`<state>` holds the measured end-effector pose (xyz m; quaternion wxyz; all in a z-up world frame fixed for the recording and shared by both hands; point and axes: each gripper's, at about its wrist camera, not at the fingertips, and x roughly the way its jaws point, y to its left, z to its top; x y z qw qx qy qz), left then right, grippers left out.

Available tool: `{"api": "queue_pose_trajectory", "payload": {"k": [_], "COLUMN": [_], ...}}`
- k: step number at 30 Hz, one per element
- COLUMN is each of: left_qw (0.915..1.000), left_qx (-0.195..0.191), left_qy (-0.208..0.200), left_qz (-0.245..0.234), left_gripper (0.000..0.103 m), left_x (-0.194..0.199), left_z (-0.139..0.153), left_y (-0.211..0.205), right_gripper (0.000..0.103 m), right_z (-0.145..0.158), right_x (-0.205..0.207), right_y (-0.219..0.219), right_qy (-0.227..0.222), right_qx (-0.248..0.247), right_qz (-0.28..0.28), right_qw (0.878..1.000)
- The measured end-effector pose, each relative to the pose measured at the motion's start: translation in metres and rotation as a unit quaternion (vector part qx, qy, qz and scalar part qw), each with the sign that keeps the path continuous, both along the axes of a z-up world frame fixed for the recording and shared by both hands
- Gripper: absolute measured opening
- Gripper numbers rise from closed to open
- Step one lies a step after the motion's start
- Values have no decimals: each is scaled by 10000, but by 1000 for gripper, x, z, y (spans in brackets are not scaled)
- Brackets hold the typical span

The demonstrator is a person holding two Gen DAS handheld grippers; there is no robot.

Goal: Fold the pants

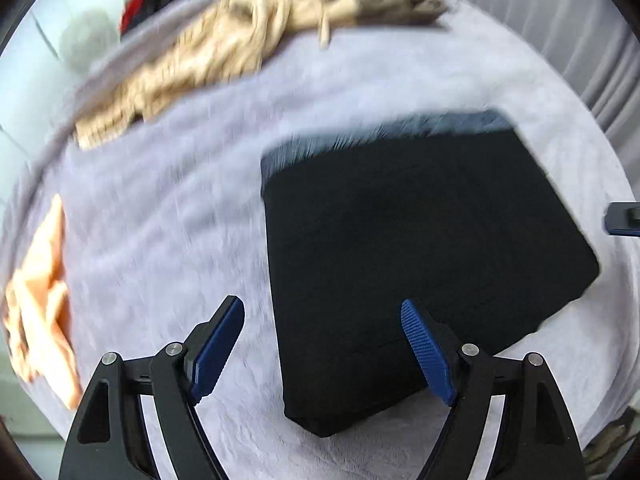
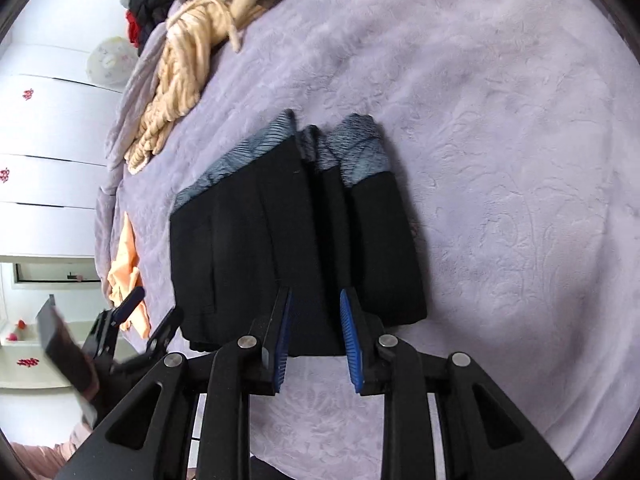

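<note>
The pants (image 2: 296,240) are seen as black, with a grey-blue ribbed band (image 2: 360,152) streaked along one end. The blanket (image 2: 500,160) beneath is coloured pale lilac and embossed with a faint floral swirl. A tan and cream garment (image 2: 180,92) is marked by ridged stripes, and an orange cloth (image 1: 44,312) is shown plain. The pads (image 1: 218,348) of both grippers are coloured blue on black frames.

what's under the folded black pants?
The black pants lie folded on the lilac blanket, which shows all around them. Grey lining peeks out at the far edge. Anything directly beneath the stack is covered.
</note>
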<state>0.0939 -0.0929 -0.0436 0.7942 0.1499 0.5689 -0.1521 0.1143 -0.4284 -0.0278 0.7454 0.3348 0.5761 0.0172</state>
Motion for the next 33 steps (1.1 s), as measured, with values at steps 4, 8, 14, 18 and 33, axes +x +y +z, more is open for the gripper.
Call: {"api": "queue_pose_trajectory", "payload": {"k": [4,8,14,18,33], "left_qw": [9985,9986,9984,9980,9977], "left_qx": [-149,-12,-47,-36,58], "left_qy": [403,451,523,590,612], "left_qz": [345,260,211,212,277], "left_gripper": [83,93,95,95,102], "left_x": [8,0,-4,4,14], "left_z": [-20,-23,-23,-26,-35], "left_y": [11,8,8,11,16], "right_gripper": [28,28,29,31,43], "right_z": [1,-45,-51,-51,-51], "right_x": [0,6,-4,-1,0], "right_y": [24,48,43,49,57], "right_qy": [-11,725,660,672,570], "right_qx": [-263,-812,-694,-855,-942], "right_qz": [274,355,-6,104,208], "right_qw": [9993,9934,9954,9940,9937]}}
